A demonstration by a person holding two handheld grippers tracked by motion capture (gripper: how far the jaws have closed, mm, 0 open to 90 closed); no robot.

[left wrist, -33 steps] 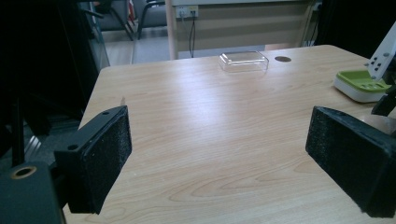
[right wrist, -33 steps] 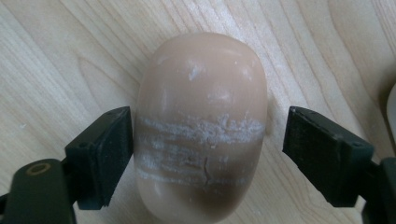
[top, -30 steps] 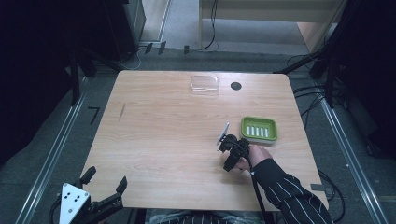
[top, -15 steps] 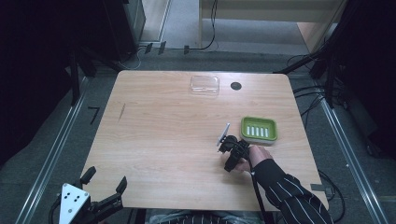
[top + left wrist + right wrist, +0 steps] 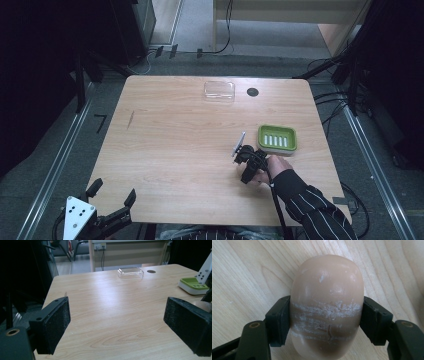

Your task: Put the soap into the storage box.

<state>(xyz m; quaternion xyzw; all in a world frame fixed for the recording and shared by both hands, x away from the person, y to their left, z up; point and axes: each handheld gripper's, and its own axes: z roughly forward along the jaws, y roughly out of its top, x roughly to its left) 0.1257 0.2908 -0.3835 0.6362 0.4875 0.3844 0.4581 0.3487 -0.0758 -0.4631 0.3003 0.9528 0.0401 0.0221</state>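
Presently: soap bar, beige, rounded, lying on table beside green soap dish. Right gripper has just closed across its middle. Likely firm, slick, easily scuffed; broad flanks grip best.

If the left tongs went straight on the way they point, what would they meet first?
Probably the clear plastic box at the far edge of the table; the bare wood before it looks free. Depth is hard to judge, so they may pass beside it.
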